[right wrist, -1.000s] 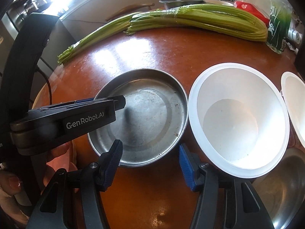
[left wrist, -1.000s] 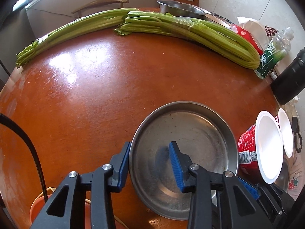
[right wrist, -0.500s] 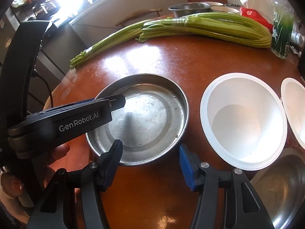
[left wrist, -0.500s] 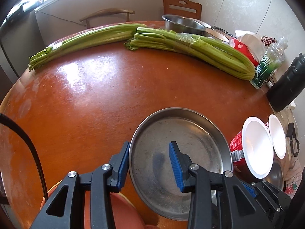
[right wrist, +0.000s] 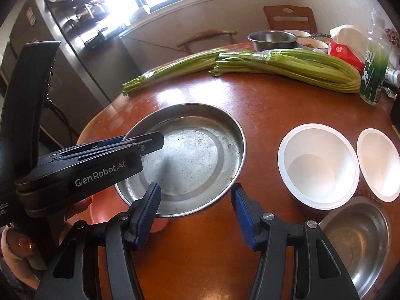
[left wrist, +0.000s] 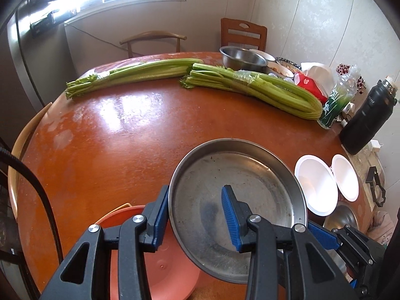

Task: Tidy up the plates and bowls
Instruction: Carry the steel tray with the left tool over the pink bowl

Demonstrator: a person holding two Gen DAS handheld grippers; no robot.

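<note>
My left gripper [left wrist: 193, 215] straddles the near rim of a round steel plate [left wrist: 250, 187], one finger outside and one inside, and holds it lifted above the brown table [left wrist: 125, 137]. The plate [right wrist: 200, 150] hangs partly over an orange plastic plate [left wrist: 160, 275]. My right gripper [right wrist: 196, 211] is open and empty, just right of the steel plate. Two white paper bowls [right wrist: 320, 165] [right wrist: 380, 162] and a small steel bowl [right wrist: 357, 240] stand at the right.
Two celery bunches [left wrist: 250, 87] [left wrist: 130, 75] lie across the far side of the table. A steel bowl [left wrist: 241, 56], a red pack, a green bottle [left wrist: 337, 100] and a black flask [left wrist: 367, 122] stand at the far right. Chairs stand behind the table.
My left gripper has lifted the steel plate up and back, so more of the table and the orange plate beneath show. The right gripper rose a little and stayed open.
</note>
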